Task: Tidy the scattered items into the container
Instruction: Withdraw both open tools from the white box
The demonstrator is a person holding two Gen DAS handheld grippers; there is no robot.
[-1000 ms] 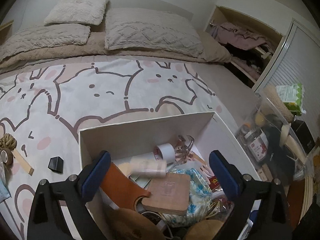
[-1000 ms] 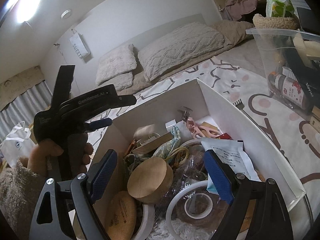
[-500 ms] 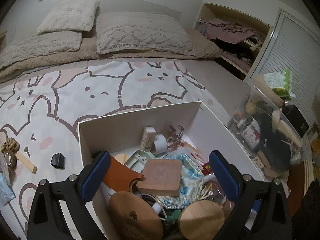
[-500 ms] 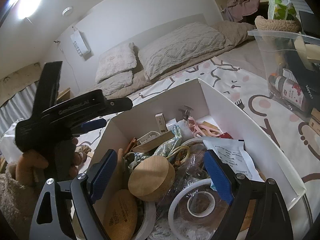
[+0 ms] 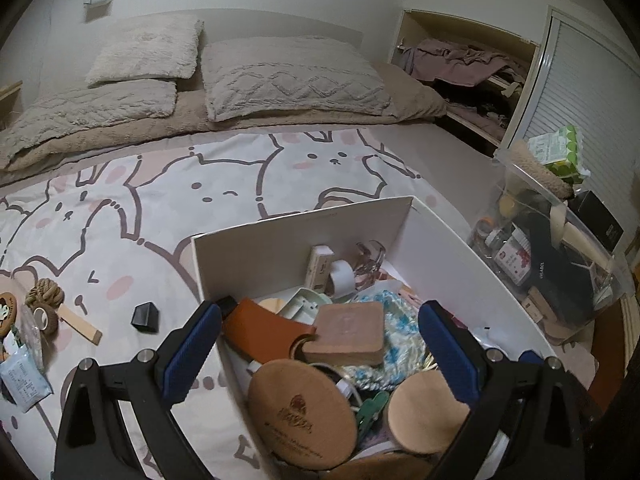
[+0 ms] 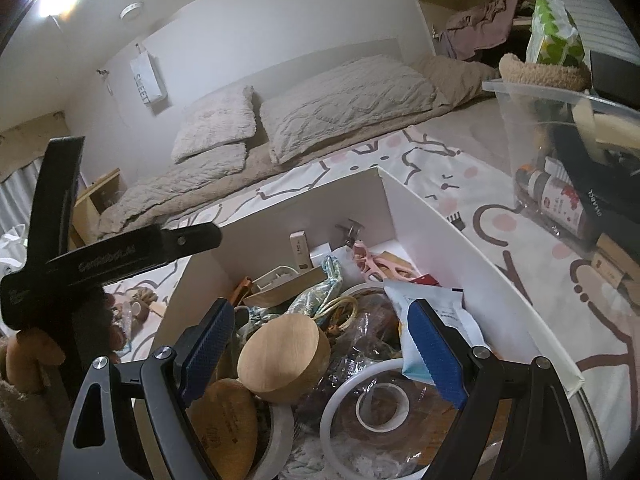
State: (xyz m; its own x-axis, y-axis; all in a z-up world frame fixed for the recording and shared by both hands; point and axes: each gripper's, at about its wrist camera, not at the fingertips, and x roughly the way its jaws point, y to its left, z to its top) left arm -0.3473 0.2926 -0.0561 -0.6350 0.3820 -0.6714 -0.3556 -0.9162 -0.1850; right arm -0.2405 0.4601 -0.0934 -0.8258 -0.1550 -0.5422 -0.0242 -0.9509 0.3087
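Left wrist view has my left gripper (image 5: 320,354) empty, jaws wide, over the full box (image 5: 472,248), free to fetch the black cube (image 5: 145,317) on the bed (image 5: 224,184); right gripper (image 6: 320,346) equally agape.

Matt white card box (image 5: 460,248), smooth wood disc (image 6: 284,356), fuzzy cloth pillows (image 5: 288,76).
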